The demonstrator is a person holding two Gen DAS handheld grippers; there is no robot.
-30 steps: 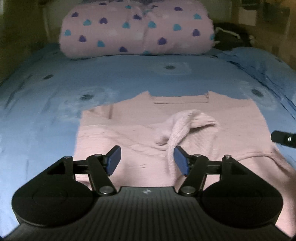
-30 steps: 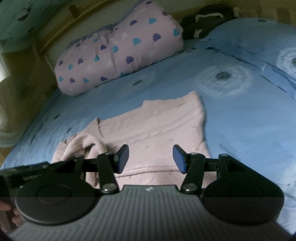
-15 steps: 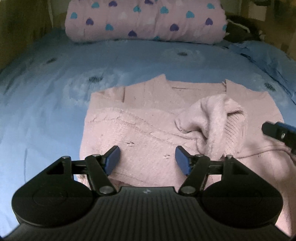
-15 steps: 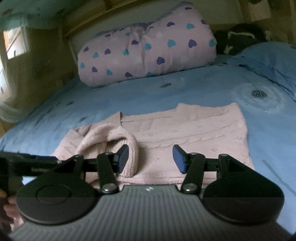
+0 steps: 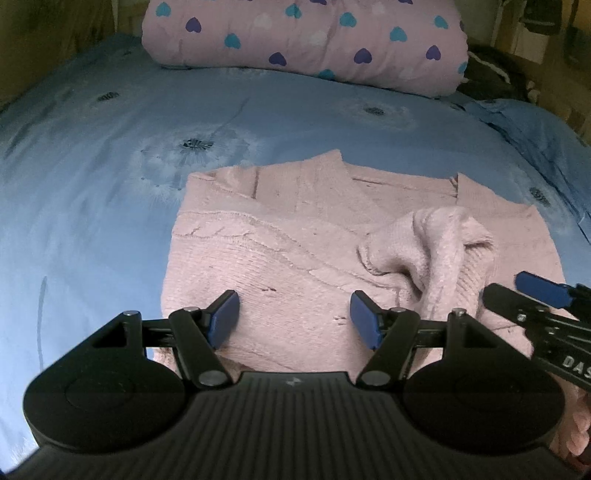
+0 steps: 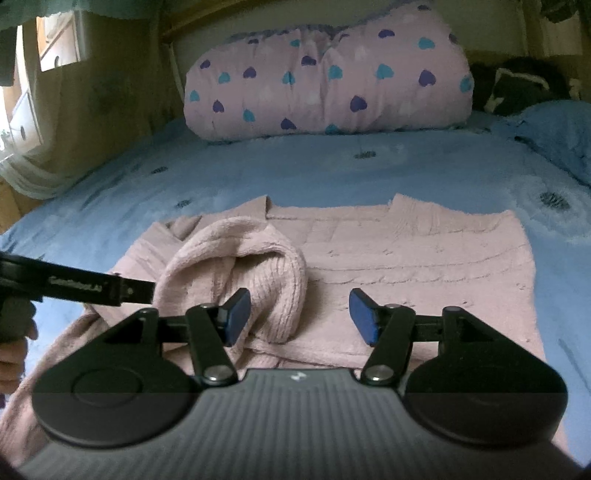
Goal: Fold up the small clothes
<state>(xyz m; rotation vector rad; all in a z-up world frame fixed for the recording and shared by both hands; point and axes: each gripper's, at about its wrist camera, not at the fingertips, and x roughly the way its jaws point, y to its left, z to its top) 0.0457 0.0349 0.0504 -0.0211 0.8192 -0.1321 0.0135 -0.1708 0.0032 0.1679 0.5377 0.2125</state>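
Blue bedsheet (image 5: 110, 155) with pale dandelion prints, spread across the whole bed. Rolled pink quilt (image 5: 306, 40) dotted with teal, purple and white hearts, lying across the head of the bed on the sheet. Dark bundle with pale trim (image 6: 517, 88), possibly clothing, tucked just beside the quilt's right end. Rumpled blue bedding (image 6: 557, 136) heaped near the right edge, in front of the dark bundle. Wooden headboard (image 6: 177, 26) behind the quilt. Sheer curtain (image 6: 33, 170) hanging at far left, with pale wooden drawers (image 6: 55, 40) visible beyond it.
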